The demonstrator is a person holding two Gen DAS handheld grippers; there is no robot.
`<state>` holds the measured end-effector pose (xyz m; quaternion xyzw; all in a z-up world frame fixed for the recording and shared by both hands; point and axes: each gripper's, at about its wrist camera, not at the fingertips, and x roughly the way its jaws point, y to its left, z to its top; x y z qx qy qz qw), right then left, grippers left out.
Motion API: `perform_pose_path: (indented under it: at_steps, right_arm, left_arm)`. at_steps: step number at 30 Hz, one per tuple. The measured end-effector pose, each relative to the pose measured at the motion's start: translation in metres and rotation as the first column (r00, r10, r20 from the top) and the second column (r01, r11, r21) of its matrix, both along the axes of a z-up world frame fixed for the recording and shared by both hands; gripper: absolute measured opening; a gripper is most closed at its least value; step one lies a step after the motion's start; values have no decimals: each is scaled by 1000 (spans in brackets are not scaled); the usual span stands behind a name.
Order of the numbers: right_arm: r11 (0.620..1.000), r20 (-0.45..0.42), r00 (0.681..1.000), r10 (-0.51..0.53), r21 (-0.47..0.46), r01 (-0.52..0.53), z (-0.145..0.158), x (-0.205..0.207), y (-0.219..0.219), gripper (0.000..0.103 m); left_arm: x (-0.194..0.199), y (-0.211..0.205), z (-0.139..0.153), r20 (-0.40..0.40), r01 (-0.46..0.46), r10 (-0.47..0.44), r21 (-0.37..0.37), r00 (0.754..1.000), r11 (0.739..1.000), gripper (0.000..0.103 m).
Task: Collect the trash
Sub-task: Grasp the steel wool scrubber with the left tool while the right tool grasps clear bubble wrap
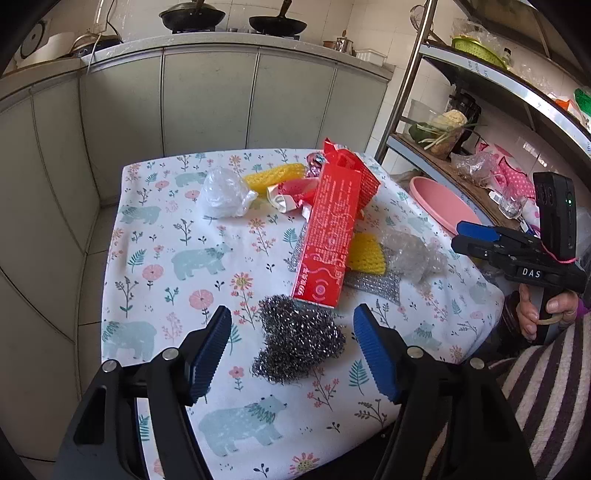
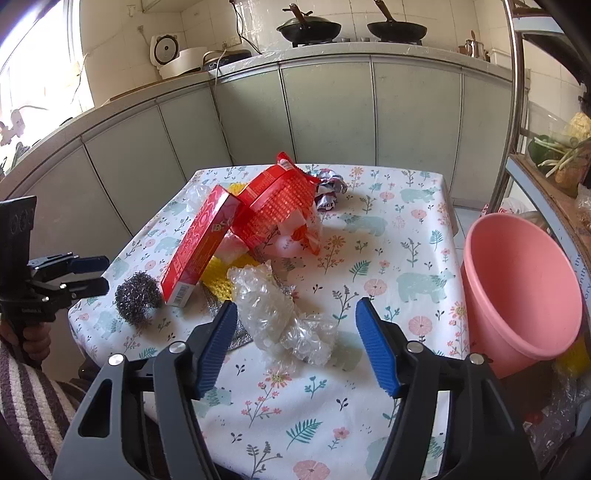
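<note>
I am looking down at a small table (image 1: 177, 236) covered in a white cloth printed with pale blue bears, pink flowers and leaves. It stands on a tiled floor in a kitchen, in front of a run of grey-green cabinet doors (image 1: 207, 99) under a pale counter. Two black woks (image 2: 308, 27) sit on the stove up there, and a white rice cooker (image 2: 173, 55) stands near the bright window. A metal shelf rack (image 1: 480, 92) with vegetables and bags stands on the right side.

My left gripper (image 1: 291, 347) has its jaws spread wide, and the grey steel-wool scouring ball (image 1: 299, 339) lies on the cloth between them, apart from both pads. My right gripper (image 2: 295, 347) also stands open, with the crumpled clear bubble-wrap bundle (image 2: 284, 317) between its jaws; neither pad presses on it.

The rest of the trash lies mid-table: a long red cardboard box (image 1: 328, 236) leaning over a yellow mesh sponge (image 1: 365, 254) and a silver scouring cloth (image 1: 373, 284), a torn red packet (image 2: 284, 206), a clear crumpled plastic bag (image 1: 225, 192) and a crushed foil wrapper (image 2: 330, 190). A pink plastic bucket (image 2: 517, 288) sits just beside the table's right edge, its mouth tilted toward me.

A striped sleeve (image 1: 546, 387) shows at the table's near side.
</note>
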<state>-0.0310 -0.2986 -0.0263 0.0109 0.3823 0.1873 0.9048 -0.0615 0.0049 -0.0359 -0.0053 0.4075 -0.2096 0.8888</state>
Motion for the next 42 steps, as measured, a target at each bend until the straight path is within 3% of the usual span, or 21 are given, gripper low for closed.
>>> perform_pose_path:
  at_steps: [24, 30, 35, 42]
  right_arm:
    - [999, -91, 995, 30, 41, -26, -21, 0, -11, 65]
    - [998, -107, 994, 37, 49, -32, -22, 2, -9, 65]
    - [998, -118, 992, 51, 55, -45, -22, 4, -7, 65]
    - [998, -121, 991, 63, 13, -62, -24, 9, -1, 65]
  left_arm:
    - [4, -11, -30, -73, 53, -48, 69, 996, 996, 59]
    - [5, -9, -34, -69, 55, -51, 61, 996, 997, 39]
    - [3, -4, -27, -49, 65, -64, 20, 997, 998, 12]
    - [-3, 3, -9, 14, 58, -58, -14, 998, 998, 11]
